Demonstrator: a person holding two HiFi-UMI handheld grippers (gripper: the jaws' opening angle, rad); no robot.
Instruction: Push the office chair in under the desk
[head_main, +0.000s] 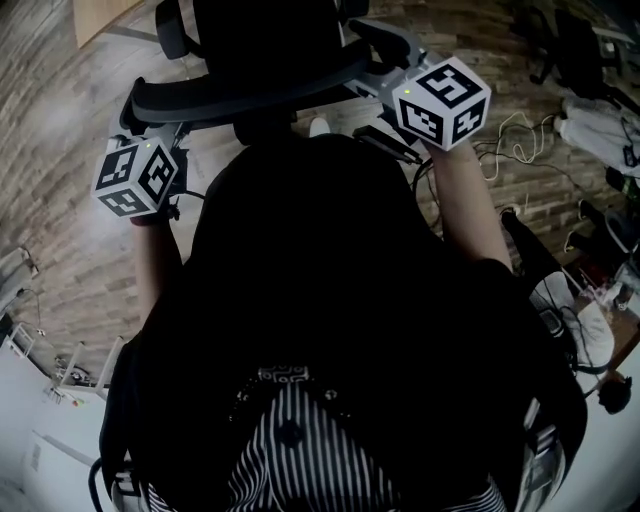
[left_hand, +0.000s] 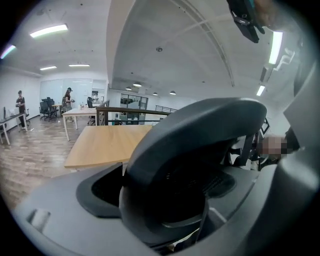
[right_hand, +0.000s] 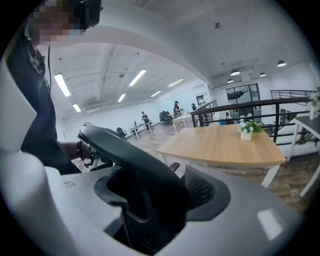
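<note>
The black office chair's curved headrest (head_main: 250, 90) lies just ahead of me, with the seat back below it hidden in shadow. My left gripper (head_main: 150, 125) sits at the headrest's left end. In the left gripper view the headrest (left_hand: 200, 150) lies between the jaws of that gripper (left_hand: 170, 205), and a thin gap shows beside the left pad (left_hand: 100, 192), so it is open. My right gripper (head_main: 380, 75) is at the headrest's right end. There the headrest (right_hand: 135, 165) fills the space between the pads of my right gripper (right_hand: 160, 200), which is shut on it. The wooden desk (right_hand: 225, 145) stands beyond the chair.
A small potted plant (right_hand: 246, 131) stands on the desk. Cables (head_main: 515, 140) and bags lie on the wood floor to my right, with another chair (head_main: 570, 40) farther off. White frames (head_main: 60, 370) stand at my lower left. A railing (left_hand: 125, 112) and distant people (left_hand: 20, 105) are behind the desk.
</note>
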